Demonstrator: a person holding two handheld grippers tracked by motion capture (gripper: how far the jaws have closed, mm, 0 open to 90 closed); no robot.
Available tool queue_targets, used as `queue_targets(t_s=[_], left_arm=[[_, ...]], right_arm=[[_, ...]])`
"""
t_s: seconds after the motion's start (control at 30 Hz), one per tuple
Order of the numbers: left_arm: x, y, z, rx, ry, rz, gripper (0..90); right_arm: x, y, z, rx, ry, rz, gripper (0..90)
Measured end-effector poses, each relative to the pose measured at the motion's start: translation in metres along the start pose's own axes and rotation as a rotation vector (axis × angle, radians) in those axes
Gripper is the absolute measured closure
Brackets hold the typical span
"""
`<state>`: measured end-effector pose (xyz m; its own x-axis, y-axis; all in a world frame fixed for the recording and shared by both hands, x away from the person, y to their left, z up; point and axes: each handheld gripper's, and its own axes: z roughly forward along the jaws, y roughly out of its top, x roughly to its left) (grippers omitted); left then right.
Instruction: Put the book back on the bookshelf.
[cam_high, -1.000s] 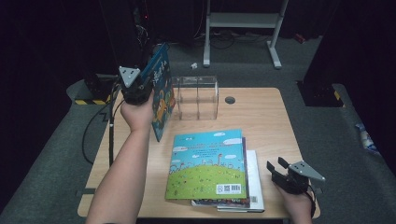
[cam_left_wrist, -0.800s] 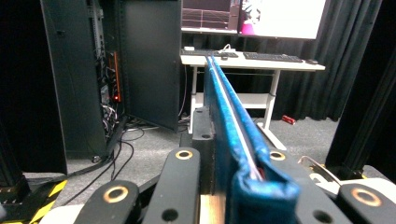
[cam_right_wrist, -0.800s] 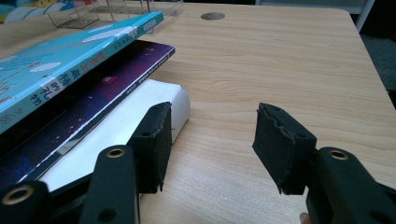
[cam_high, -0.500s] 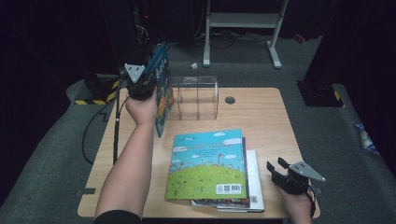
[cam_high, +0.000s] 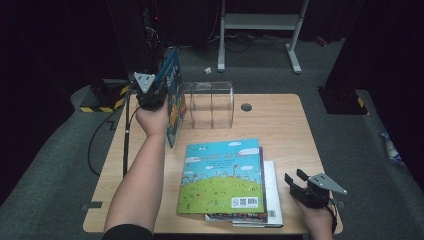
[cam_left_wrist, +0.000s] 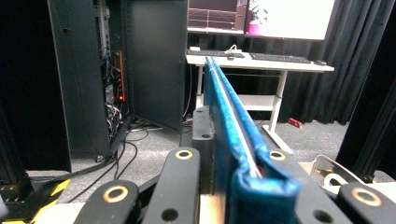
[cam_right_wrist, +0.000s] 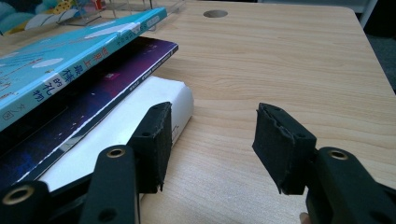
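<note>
My left gripper is shut on a thin blue picture book, held upright on its edge just left of the clear plastic book rack. In the left gripper view the blue book runs edge-on between the jaws. A stack of three books lies flat at the table's middle front, with a bright green and sky-blue cover on top. My right gripper rests open at the front right corner; in the right gripper view nothing is between its pads, and the stack's white bottom book lies just left of them.
The wooden table has a round cable hole behind the rack. A cable trails from my left gripper over the table's left edge. Dark cabinets and a white desk frame stand beyond the table.
My left hand has lowered the upright blue book a little and shifted it slightly right, closer to the clear rack. The right gripper has stayed still.
</note>
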<state>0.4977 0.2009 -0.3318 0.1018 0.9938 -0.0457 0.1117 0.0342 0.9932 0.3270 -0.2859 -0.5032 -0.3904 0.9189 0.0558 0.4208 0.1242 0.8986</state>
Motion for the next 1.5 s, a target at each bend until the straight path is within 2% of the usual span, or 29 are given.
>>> queue_targets(t_s=[0.3, 0.7, 0.83, 0.9, 1.07, 1.17, 1.2, 1.3, 1.5], left_arm=[[-0.002, -0.008, -0.013, 0.011, -0.013, 0.017, 82.1], [0.004, -0.006, -0.018, 0.050, -0.015, 0.010, 80.8], [0.005, -0.003, -0.020, 0.056, -0.027, 0.012, 76.5], [0.006, 0.001, -0.019, 0.079, -0.037, 0.022, 75.5], [0.006, 0.003, -0.018, 0.109, -0.039, 0.014, 77.7], [0.004, 0.004, -0.017, 0.116, -0.032, 0.011, 82.5], [0.003, 0.004, -0.017, 0.117, -0.044, 0.028, 82.5], [-0.006, 0.006, -0.014, 0.114, -0.025, 0.052, 83.1], [-0.012, 0.012, -0.009, 0.100, -0.017, 0.051, 83.3]], right_arm=[[0.002, 0.001, 0.000, 0.001, 0.006, -0.001, 46.3], [0.004, 0.001, 0.001, 0.000, 0.013, -0.001, 46.3], [0.004, 0.001, 0.001, 0.001, 0.014, 0.000, 46.3], [0.004, 0.001, 0.001, 0.002, 0.014, -0.004, 46.2], [0.005, 0.001, 0.000, 0.000, 0.015, -0.002, 46.2], [0.004, 0.002, 0.000, -0.006, 0.013, -0.004, 46.2], [0.004, 0.002, 0.000, -0.006, 0.013, -0.004, 46.2], [0.004, 0.003, -0.002, -0.007, 0.012, -0.001, 46.3], [0.003, 0.003, -0.002, -0.013, 0.009, -0.002, 46.3]])
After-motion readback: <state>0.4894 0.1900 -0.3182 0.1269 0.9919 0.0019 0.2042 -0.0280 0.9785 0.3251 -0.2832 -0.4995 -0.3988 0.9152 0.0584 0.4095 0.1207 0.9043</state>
